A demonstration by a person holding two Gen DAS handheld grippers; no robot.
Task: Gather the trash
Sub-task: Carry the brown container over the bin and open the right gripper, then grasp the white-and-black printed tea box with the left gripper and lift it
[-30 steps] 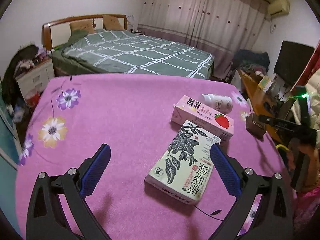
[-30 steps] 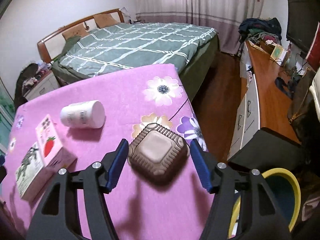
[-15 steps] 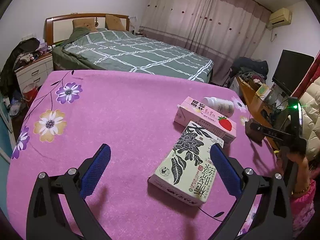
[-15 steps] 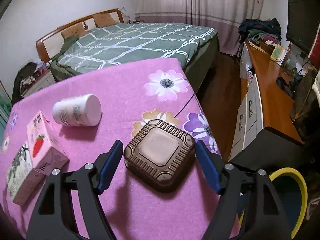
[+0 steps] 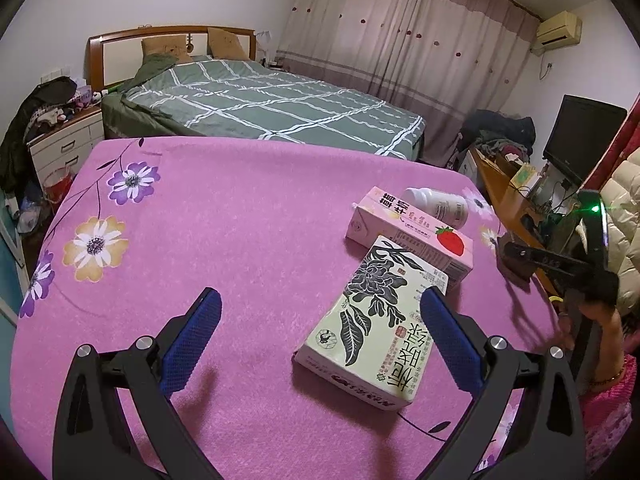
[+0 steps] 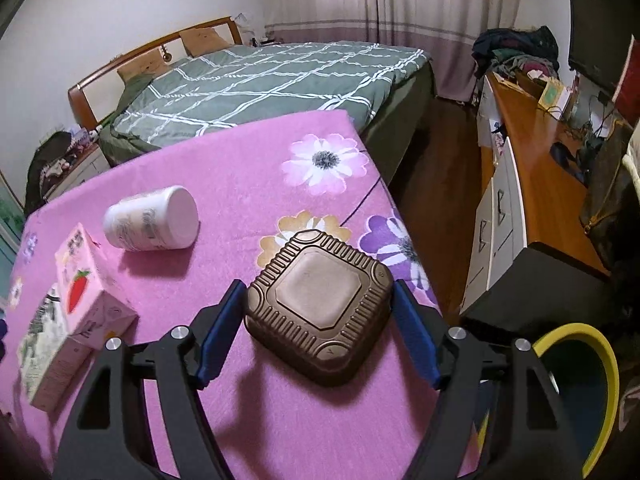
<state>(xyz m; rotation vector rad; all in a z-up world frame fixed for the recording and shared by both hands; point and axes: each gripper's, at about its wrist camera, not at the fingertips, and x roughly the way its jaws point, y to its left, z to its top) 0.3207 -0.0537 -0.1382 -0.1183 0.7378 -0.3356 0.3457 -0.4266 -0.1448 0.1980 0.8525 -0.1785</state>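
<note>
Our right tongs [image 6: 316, 332] stand wide around the brown square container [image 6: 320, 308], a blue pad just off each of its sides, neither visibly pressing on it; the jaws have just been opening, with the container between them. That container, lying flat on the pink flowered bench [image 6: 248, 184] near its right edge, is our landmark. Below and to the right of it, off the bench, we see the yellow rim of a bin [image 6: 596, 364]. Our left tongs [image 5: 320, 336] also stand wide and hold nothing; their right pad sits just beside the green-and-white carton [image 5: 372, 320], which lies flat well to the left of the container, while the left pad hangs over bare cloth.

Left of the container, touching the far end of the green-and-white carton, lies the pink strawberry carton [image 6: 86, 280]. Beyond the container and to its left, a white bottle [image 6: 154, 220] lies on its side, its flat base facing us in the right wrist view, close behind the pink carton.

Farther on, past the bench's far edge, we see a bed [image 6: 260, 76] with a green checked cover. To the right of the container, across a strip of floor, a wooden desk [image 6: 532, 168] runs away from us, cluttered at its far end.
</note>
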